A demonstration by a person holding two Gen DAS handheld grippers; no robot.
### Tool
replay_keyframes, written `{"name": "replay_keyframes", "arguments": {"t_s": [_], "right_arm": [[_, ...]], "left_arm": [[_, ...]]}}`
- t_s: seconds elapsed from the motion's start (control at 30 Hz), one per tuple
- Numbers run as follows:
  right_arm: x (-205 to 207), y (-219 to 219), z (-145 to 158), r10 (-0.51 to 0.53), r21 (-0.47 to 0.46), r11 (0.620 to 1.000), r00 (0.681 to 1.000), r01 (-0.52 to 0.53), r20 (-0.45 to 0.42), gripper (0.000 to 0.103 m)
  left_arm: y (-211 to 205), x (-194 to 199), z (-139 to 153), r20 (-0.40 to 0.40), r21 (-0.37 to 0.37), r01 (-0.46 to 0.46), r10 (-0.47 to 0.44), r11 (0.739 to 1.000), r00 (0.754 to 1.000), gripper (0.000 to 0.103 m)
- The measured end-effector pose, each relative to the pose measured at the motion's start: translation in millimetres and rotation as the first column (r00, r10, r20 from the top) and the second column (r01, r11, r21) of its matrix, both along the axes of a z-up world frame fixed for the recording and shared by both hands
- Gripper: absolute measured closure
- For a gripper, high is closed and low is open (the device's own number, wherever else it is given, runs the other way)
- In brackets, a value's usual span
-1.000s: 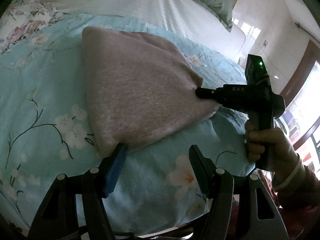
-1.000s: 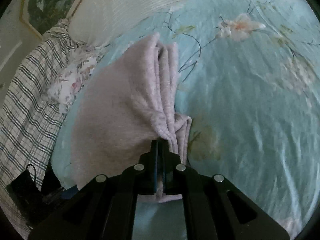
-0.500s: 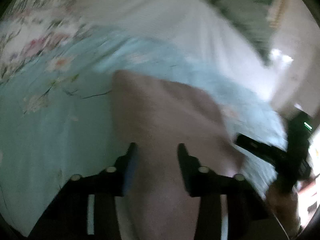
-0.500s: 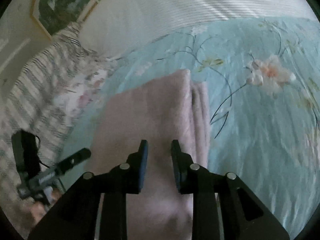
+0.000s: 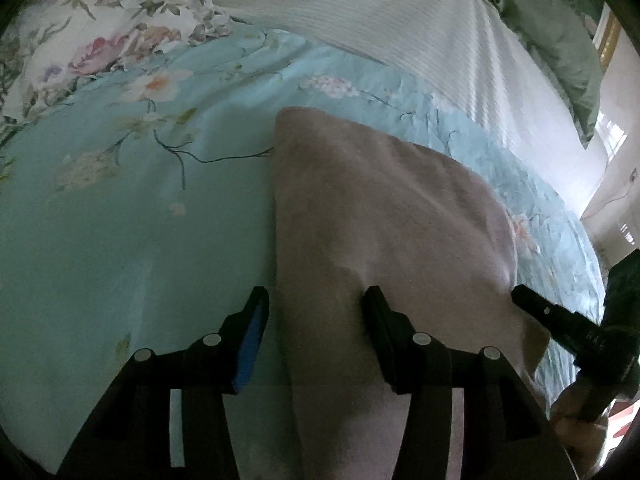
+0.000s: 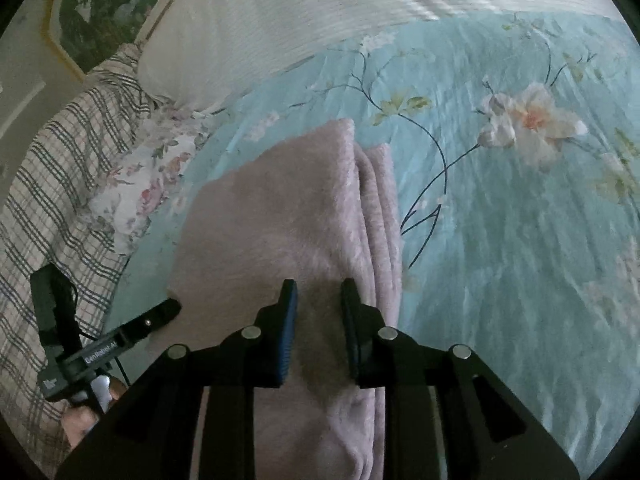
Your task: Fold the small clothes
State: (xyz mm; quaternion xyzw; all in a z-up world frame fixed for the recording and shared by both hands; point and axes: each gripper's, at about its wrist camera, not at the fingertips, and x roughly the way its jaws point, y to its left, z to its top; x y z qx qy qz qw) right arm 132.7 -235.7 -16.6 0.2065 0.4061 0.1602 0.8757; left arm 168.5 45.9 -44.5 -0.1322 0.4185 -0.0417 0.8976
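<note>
The folded pink fleece garment (image 6: 296,216) lies on the light blue floral bedspread (image 6: 520,240), near its edge beside the plaid cloth (image 6: 52,184). The left gripper (image 5: 316,312) is opening, its jaws astride the garment's left edge and pinching nothing; the right gripper (image 6: 318,300) stands slightly spread above the fleece, empty. I judge the fold is made, so each gripper should now press the layers flat and square the uneven right edge.

a bedroom in a home

a bed takes up nearly the whole view, spread with a light blue floral sheet (image 6: 500,240), a white ribbed blanket (image 5: 400,12), a checked cloth (image 6: 52,184) and a green pillow (image 5: 552,28); a gold-framed picture (image 6: 100,8) hangs on the wall, and daylight comes through a window (image 5: 612,136).
</note>
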Motion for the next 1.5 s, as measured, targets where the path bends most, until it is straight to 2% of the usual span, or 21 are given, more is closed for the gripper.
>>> {"name": "replay_keyframes", "arguments": {"t_s": [0.07, 0.13, 0.2, 0.23, 0.3, 0.37, 0.43, 0.57, 0.63, 0.9, 1.03, 1.17, 1.27, 1.33, 1.5], "right_arm": [[-13, 1, 11, 0.008, -0.002, 1.000, 1.000, -0.008, 0.020, 0.068], [-28, 2, 21, 0.012, -0.006, 1.000, 0.999, -0.012, 0.046, 0.055], [-44, 3, 30, 0.012, -0.019, 1.000, 0.997, -0.011, 0.073, 0.048], [-52, 3, 33, 0.013, -0.026, 1.000, 0.997, -0.011, 0.080, 0.047], [-65, 2, 37, 0.016, -0.037, 0.999, 0.996, -0.013, 0.085, 0.041], [-78, 3, 38, 0.018, -0.054, 0.998, 0.996, -0.014, 0.082, 0.030], [-91, 3, 37, 0.022, -0.077, 0.997, 0.997, -0.016, 0.078, 0.024], [-122, 7, 28, 0.036, -0.143, 0.989, 0.998, -0.028, 0.054, 0.014], [-132, 9, 23, 0.047, -0.173, 0.984, 0.998, -0.040, 0.040, 0.013], [-159, 14, 11, 0.076, -0.218, 0.973, 0.997, -0.072, 0.010, 0.013], [-168, 17, 14, 0.083, -0.228, 0.971, 0.996, -0.076, 0.022, 0.011], [-176, 22, 16, 0.094, -0.247, 0.965, 0.995, -0.084, 0.029, 0.007], [-181, 26, 17, 0.105, -0.264, 0.960, 0.994, -0.093, 0.030, 0.006], [-183, 28, 19, 0.108, -0.270, 0.958, 0.994, -0.095, 0.032, 0.005], [-182, 31, 25, 0.134, -0.292, 0.949, 0.990, -0.117, 0.040, 0.003]], "left_arm": [[-1, -11, 4, 0.014, 0.016, -0.005, 0.004, 1.000, 1.000, 0.051], [-4, -24, 8, 0.024, 0.035, -0.009, 0.008, 0.999, 1.000, 0.044], [-4, -36, 12, 0.033, 0.046, -0.020, 0.018, 0.999, 0.999, 0.025], [-3, -41, 13, 0.039, 0.045, -0.019, 0.017, 0.999, 0.999, 0.023], [-2, -54, 14, 0.037, 0.047, -0.018, 0.016, 0.999, 0.999, 0.021], [-1, -66, 12, 0.021, 0.052, -0.010, 0.009, 0.999, 1.000, 0.021], [1, -79, 10, 0.016, 0.064, -0.005, 0.004, 0.998, 1.000, 0.021], [5, -105, 2, 0.004, 0.134, -0.016, 0.016, 0.991, 1.000, 0.021], [7, -118, -4, -0.006, 0.167, -0.025, 0.026, 0.986, 1.000, 0.021], [13, -156, -21, -0.071, 0.195, -0.038, 0.053, 0.980, 0.996, 0.019], [9, -170, -22, -0.062, 0.216, -0.023, 0.037, 0.976, 0.997, 0.019], [1, -172, -17, -0.047, 0.217, 0.001, 0.009, 0.976, 0.999, 0.019], [-6, -171, -11, -0.050, 0.264, 0.008, 0.005, 0.965, 0.999, 0.019], [-11, -172, -5, -0.044, 0.267, 0.033, -0.022, 0.963, 0.999, 0.019], [-24, -176, 9, -0.010, 0.357, 0.038, -0.037, 0.934, 0.999, 0.019]]}}
